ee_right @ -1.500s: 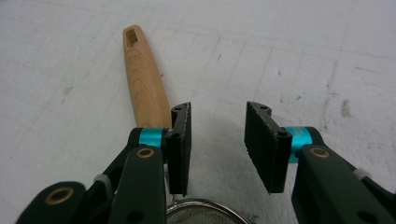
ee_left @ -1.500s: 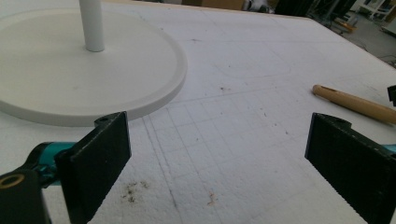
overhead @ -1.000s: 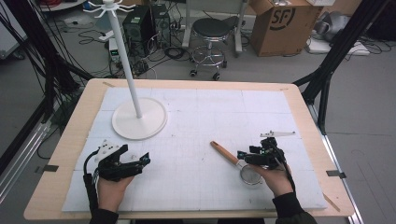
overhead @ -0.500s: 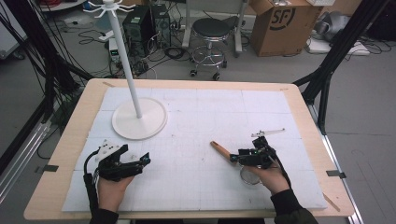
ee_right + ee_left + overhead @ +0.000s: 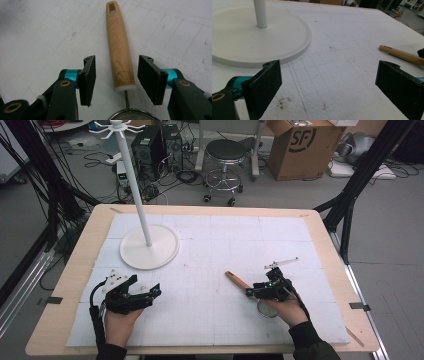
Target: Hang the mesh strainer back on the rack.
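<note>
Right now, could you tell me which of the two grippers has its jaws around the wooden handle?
The right gripper: its open jaws straddle the strainer's wooden handle. The left gripper stands open over bare foam beside the white stand base.

Stand [image 5: 149,247] left; strainer [image 5: 239,281] right, between claw [image 5: 116,75] jaws.

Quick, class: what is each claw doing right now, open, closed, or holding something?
Left claw: open, holding nothing, above the white mat.
Right claw: open, jaws on either side of the strainer's wooden handle, not gripping it.
</note>
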`<move>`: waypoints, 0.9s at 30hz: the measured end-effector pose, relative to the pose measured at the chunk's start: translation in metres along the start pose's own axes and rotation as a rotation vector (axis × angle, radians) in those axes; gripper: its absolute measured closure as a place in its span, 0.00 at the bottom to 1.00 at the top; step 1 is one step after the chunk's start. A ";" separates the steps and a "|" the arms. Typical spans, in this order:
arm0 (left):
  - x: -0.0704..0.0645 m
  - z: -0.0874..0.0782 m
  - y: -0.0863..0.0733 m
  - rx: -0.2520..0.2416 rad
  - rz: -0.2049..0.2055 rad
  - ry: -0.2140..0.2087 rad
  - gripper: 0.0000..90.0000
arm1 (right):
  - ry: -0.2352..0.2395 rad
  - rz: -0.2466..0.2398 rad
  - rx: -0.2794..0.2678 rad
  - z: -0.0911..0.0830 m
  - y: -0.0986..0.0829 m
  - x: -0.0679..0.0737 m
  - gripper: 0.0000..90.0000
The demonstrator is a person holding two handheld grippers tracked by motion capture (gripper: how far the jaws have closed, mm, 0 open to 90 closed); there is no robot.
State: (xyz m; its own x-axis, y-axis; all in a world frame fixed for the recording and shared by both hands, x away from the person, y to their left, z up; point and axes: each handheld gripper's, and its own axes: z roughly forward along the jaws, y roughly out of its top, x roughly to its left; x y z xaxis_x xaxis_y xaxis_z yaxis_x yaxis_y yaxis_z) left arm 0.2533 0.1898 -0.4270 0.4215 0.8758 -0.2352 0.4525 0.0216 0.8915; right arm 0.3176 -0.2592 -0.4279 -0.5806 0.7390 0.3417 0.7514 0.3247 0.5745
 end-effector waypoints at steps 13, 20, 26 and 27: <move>-0.001 0.001 0.000 0.003 0.004 -0.003 0.08 | -0.088 -0.126 0.087 0.012 -0.002 0.011 0.64; -0.003 0.002 0.000 0.007 0.007 0.000 0.08 | -0.137 -0.207 0.099 0.013 -0.002 0.015 0.73; -0.004 0.003 0.000 0.009 0.011 -0.004 0.08 | -0.190 -0.274 0.102 0.015 -0.004 0.023 0.72; -0.004 0.003 0.000 0.009 0.012 -0.003 0.08 | -0.186 -0.263 0.104 0.015 -0.004 0.022 0.72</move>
State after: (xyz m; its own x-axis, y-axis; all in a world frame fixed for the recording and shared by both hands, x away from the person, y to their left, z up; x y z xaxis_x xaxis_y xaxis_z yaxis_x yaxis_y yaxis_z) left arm 0.2536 0.1846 -0.4271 0.4292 0.8745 -0.2260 0.4548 0.0069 0.8905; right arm 0.3065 -0.2351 -0.4339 -0.6989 0.7138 0.0450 0.6171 0.5700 0.5425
